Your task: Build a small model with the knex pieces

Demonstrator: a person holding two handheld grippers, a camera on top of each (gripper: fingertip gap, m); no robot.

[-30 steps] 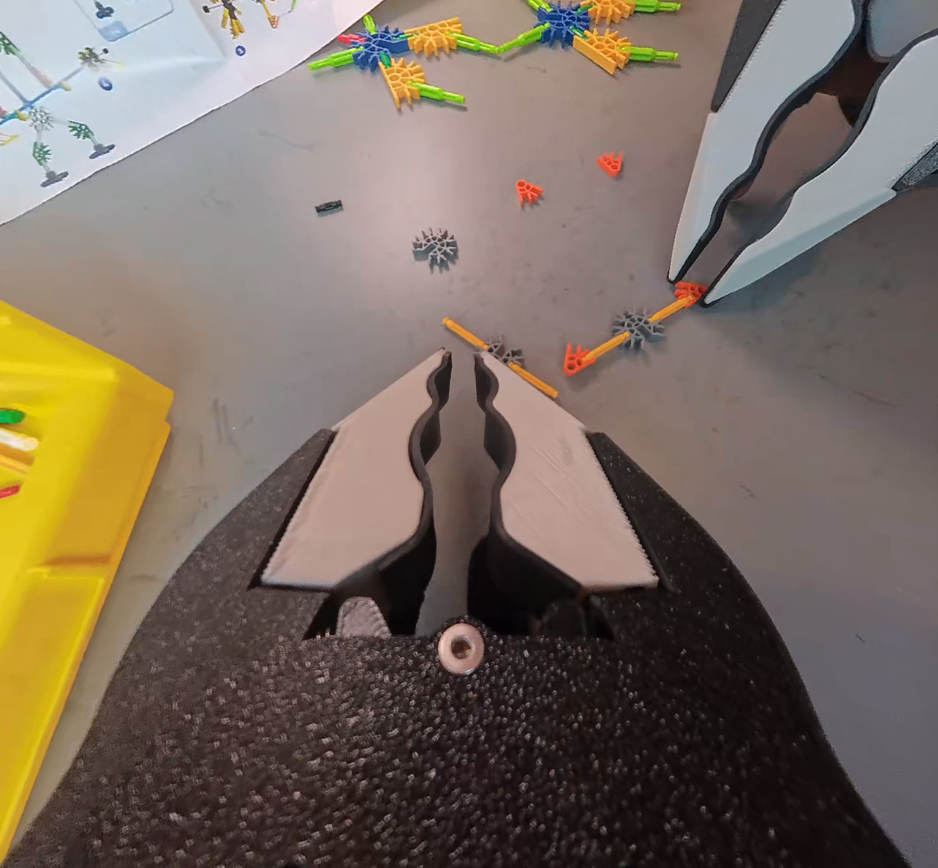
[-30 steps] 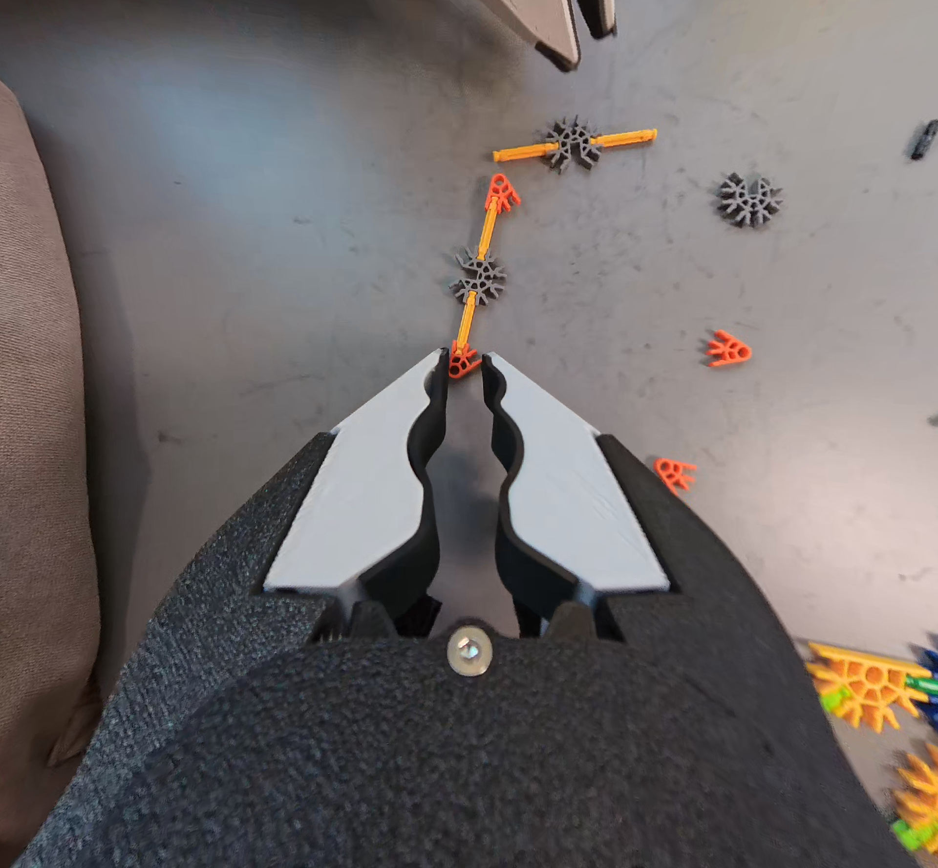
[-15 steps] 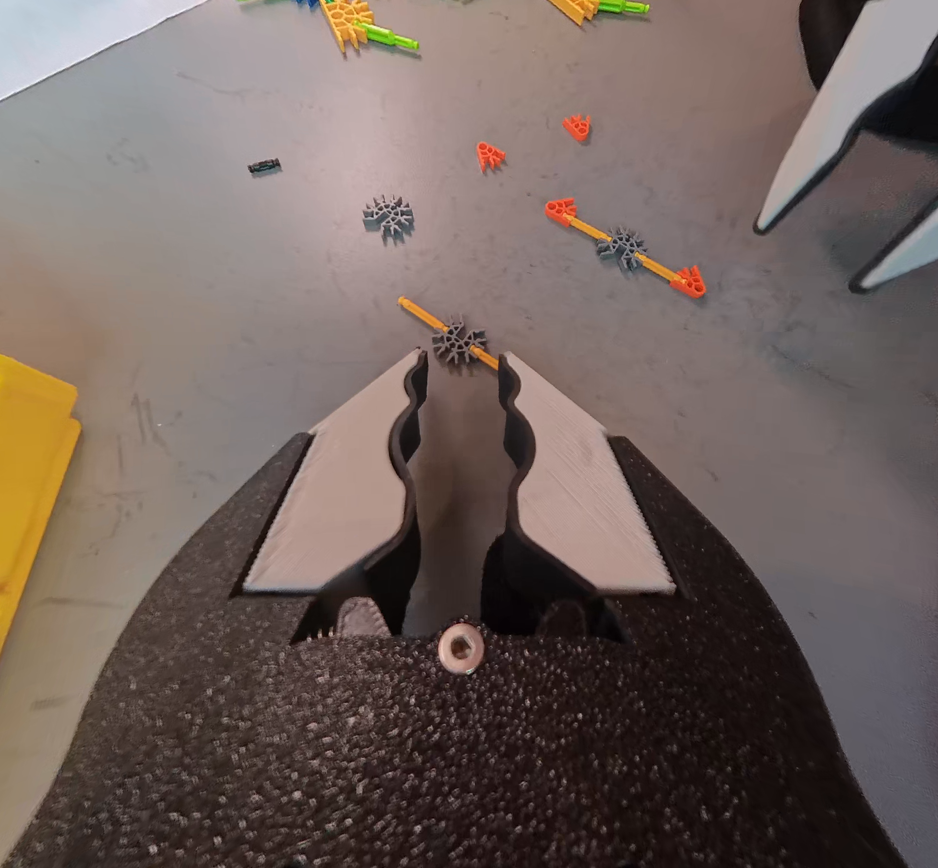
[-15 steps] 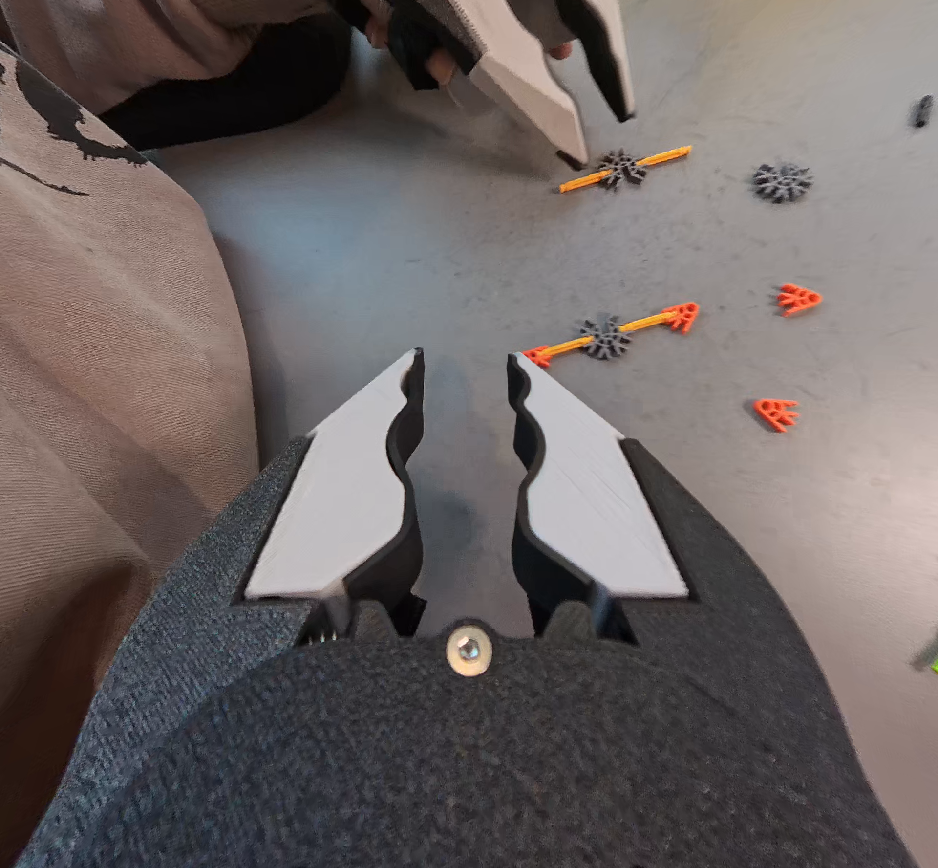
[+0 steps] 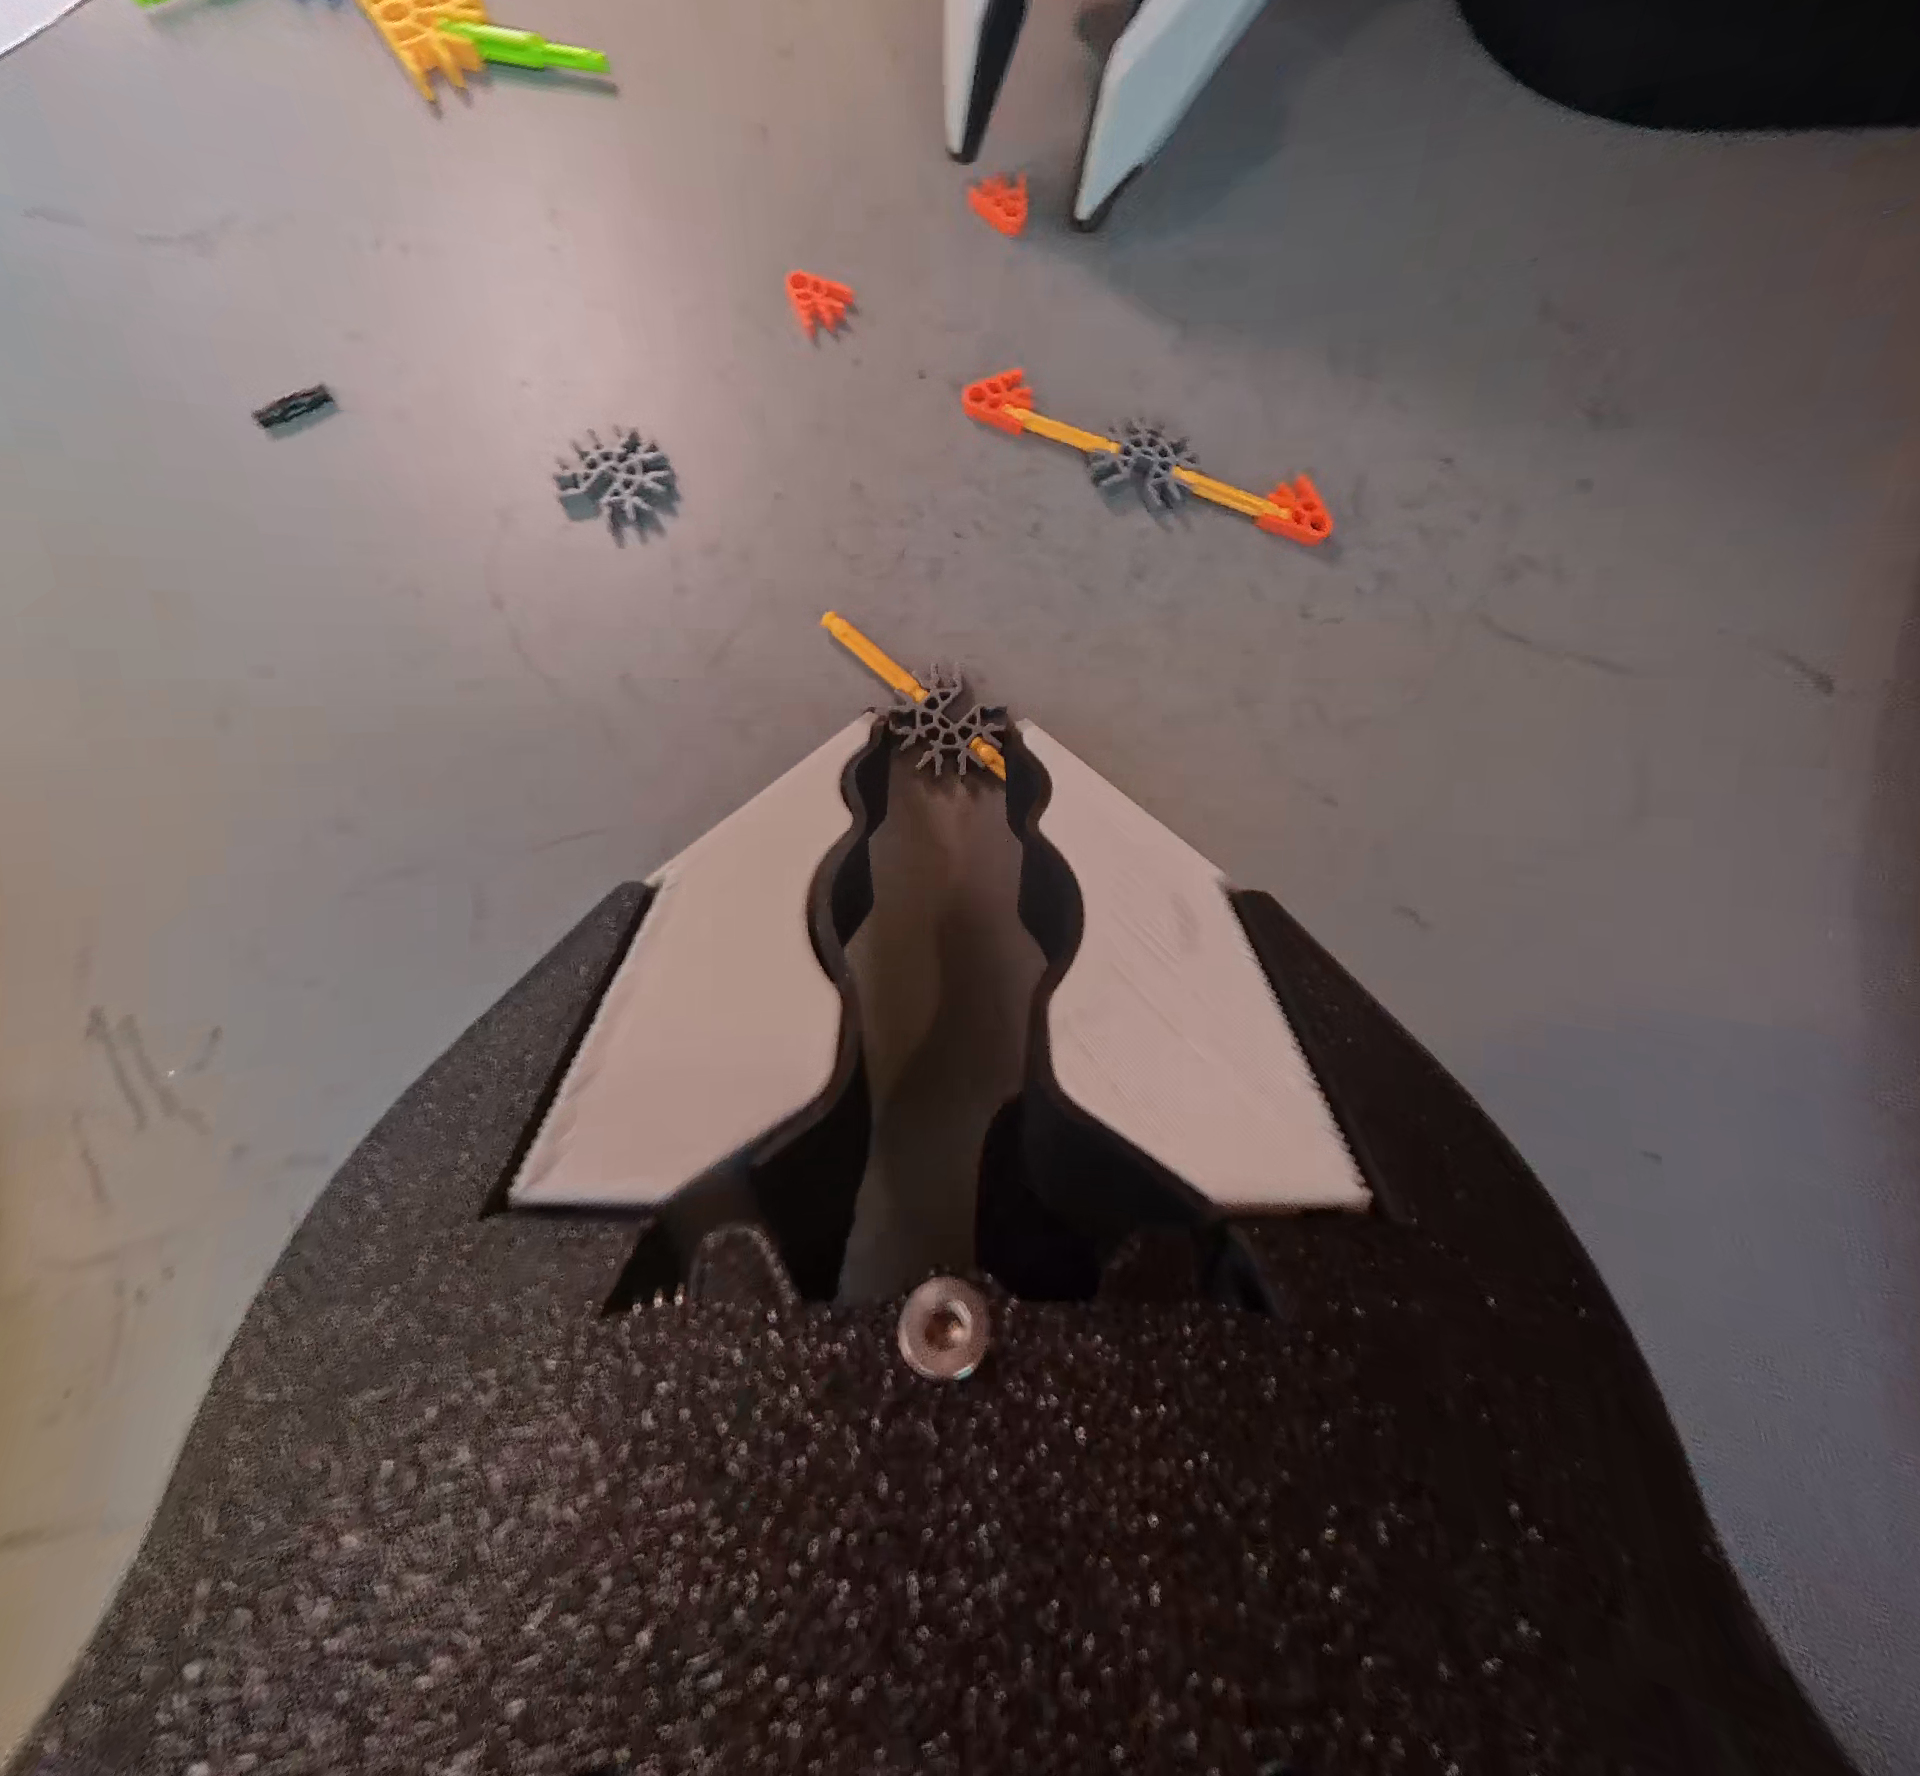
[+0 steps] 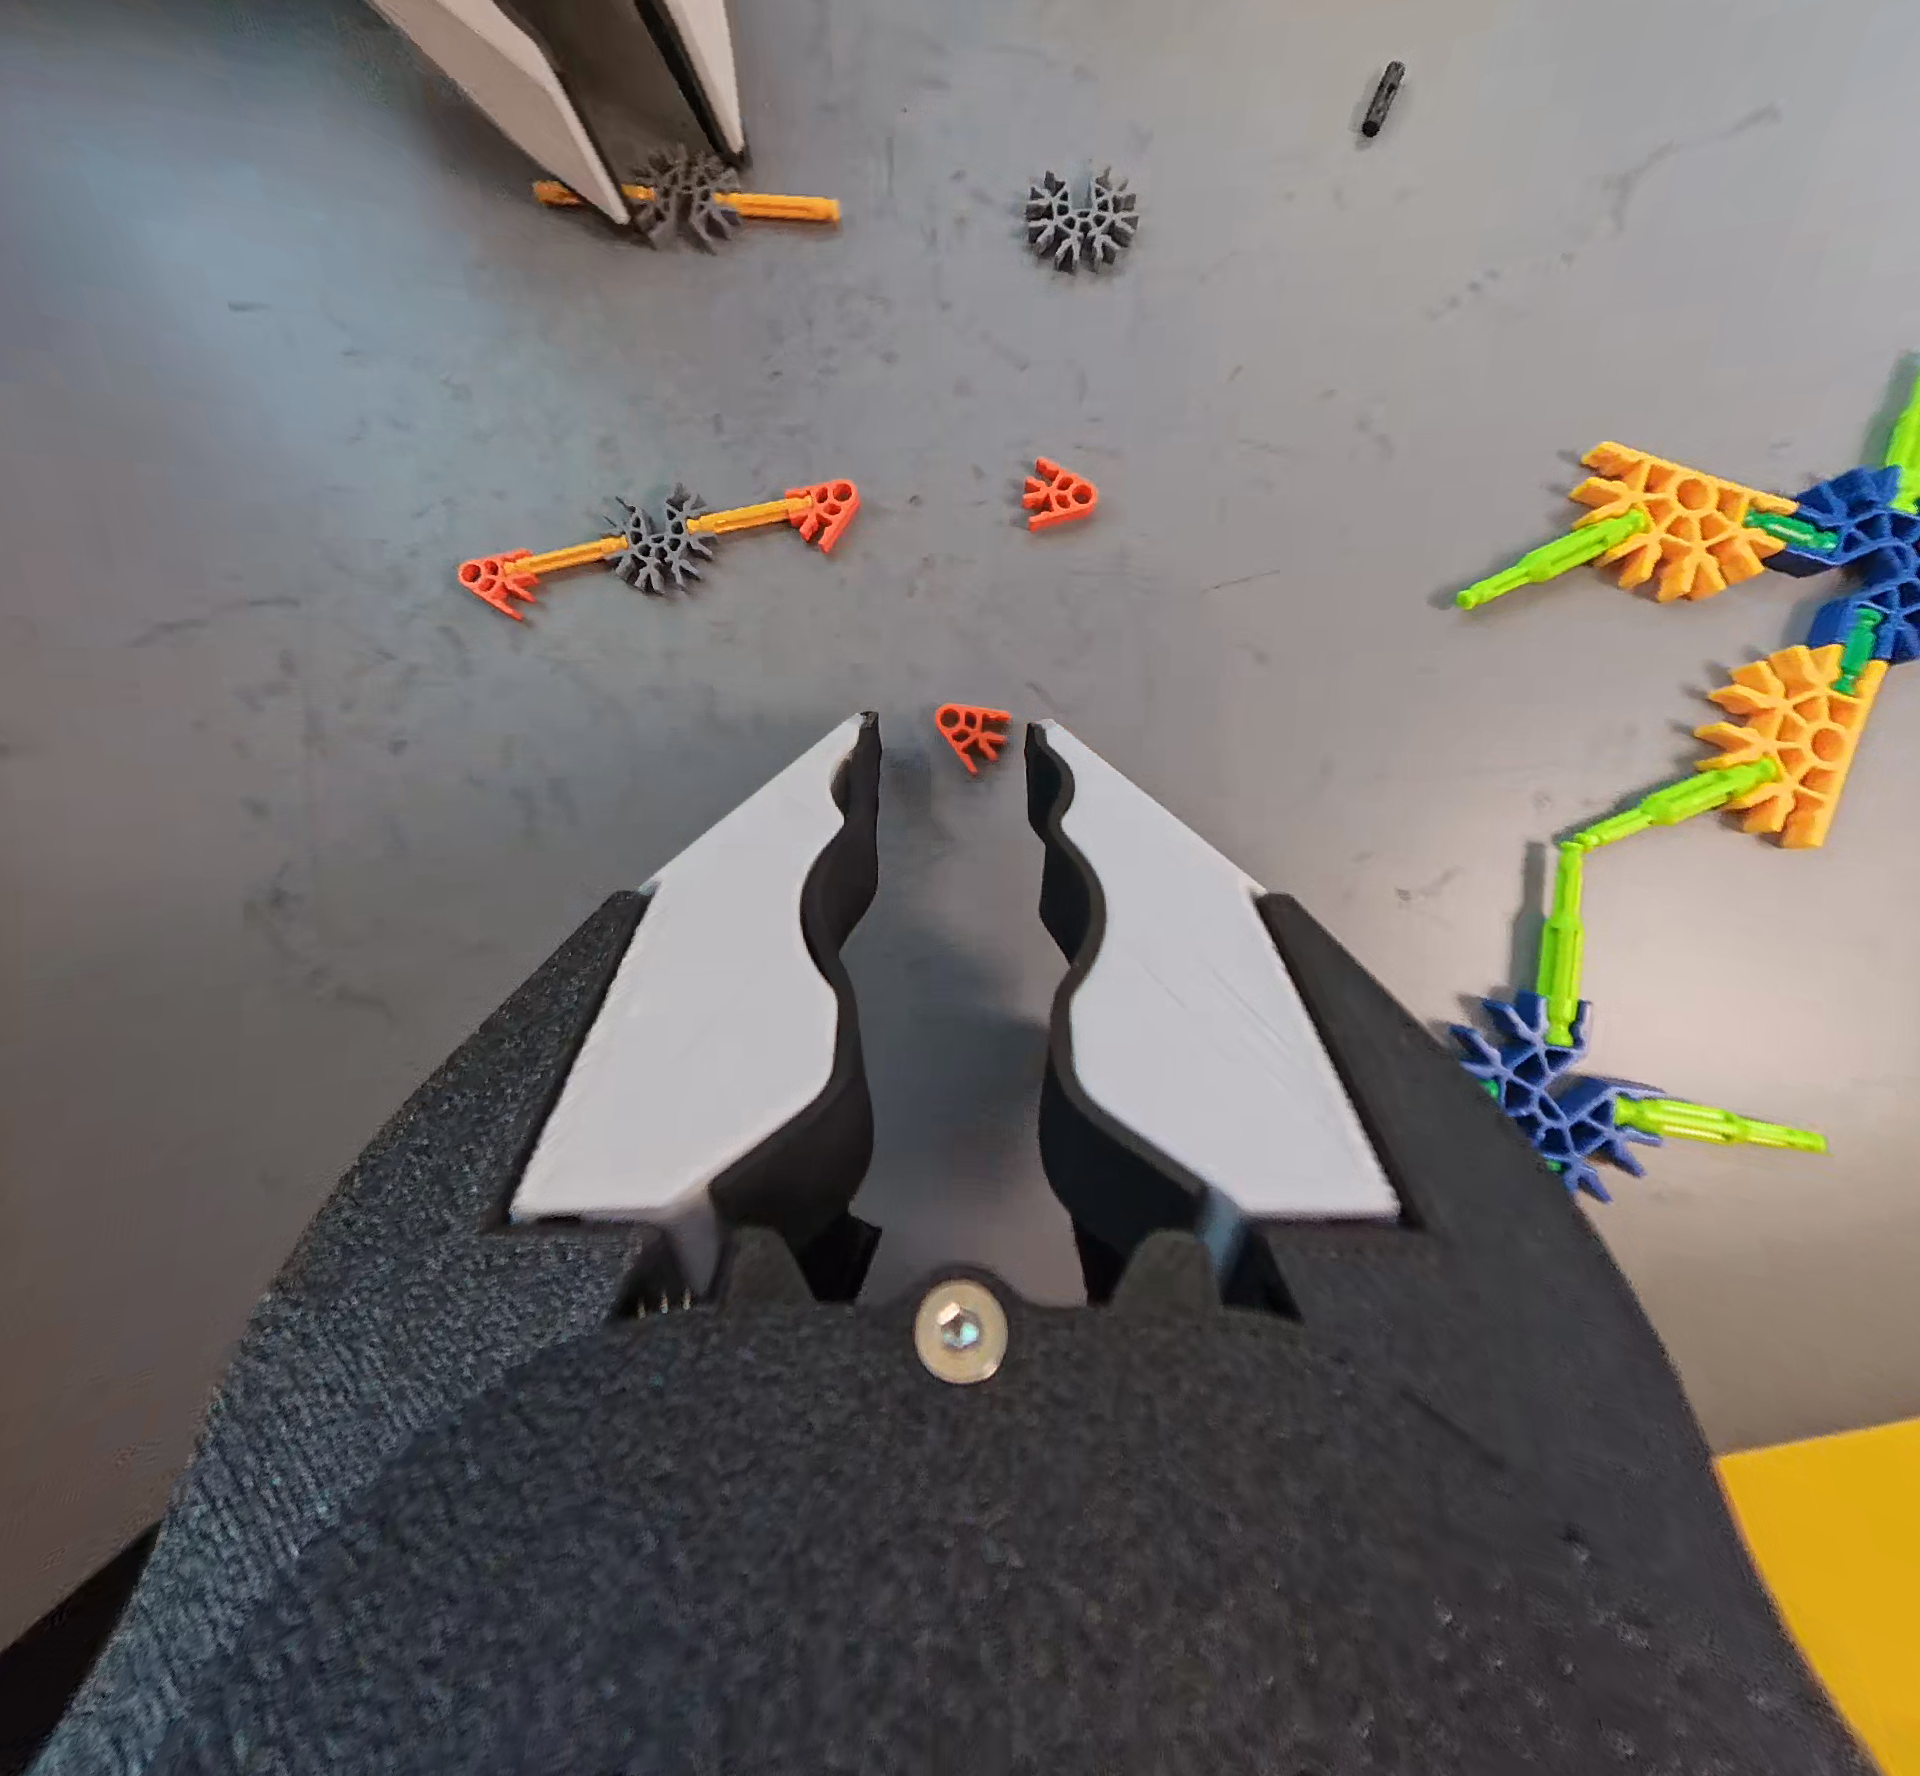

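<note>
Left tool (image 5: 943,727): clamped on the grey snowflake connector (image 5: 945,724) with its orange rod, low on the counter (image 5: 312,791).
Right tool (image 6: 953,727): fingers apart around a small orange connector (image 6: 974,734).

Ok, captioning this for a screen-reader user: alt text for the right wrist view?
The right tongs, open, flank a small orange connector on a grey table. Farther off, the left tongs straddle a grey snowflake piece on an orange rod.
</note>
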